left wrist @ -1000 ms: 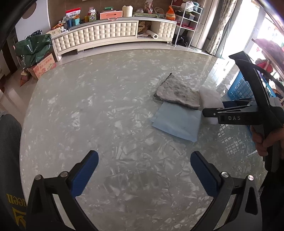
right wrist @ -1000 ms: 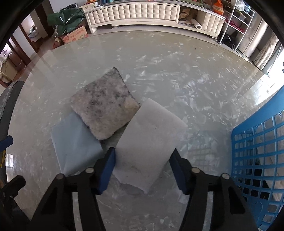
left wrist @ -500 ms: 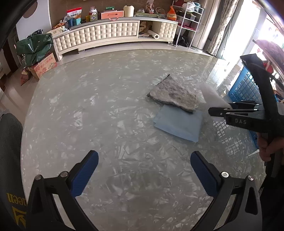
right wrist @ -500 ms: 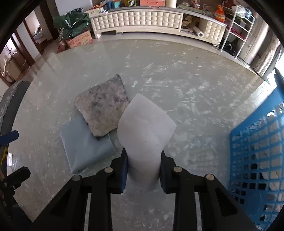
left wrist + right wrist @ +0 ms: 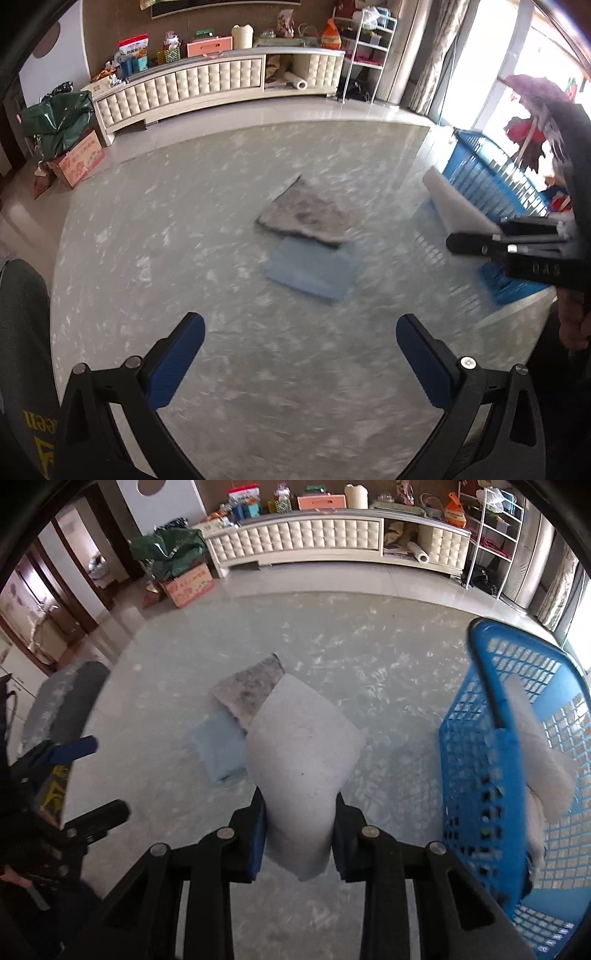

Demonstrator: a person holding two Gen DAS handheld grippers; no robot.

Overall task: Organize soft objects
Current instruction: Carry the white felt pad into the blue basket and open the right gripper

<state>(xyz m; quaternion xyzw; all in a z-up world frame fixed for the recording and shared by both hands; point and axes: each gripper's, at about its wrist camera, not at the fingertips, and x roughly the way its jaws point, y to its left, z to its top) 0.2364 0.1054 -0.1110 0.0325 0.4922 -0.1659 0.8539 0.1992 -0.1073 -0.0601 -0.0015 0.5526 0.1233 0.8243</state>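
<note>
Right wrist: right claw (image 5: 298, 834) angled down, pinching white pad (image 5: 301, 746) | left claw (image 5: 300, 360) wide, empty

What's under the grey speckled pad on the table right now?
The grey speckled pad lies across the far part of a light blue pad, on the table. The blue pad's near half shows; whatever lies beneath the overlap is covered.
</note>
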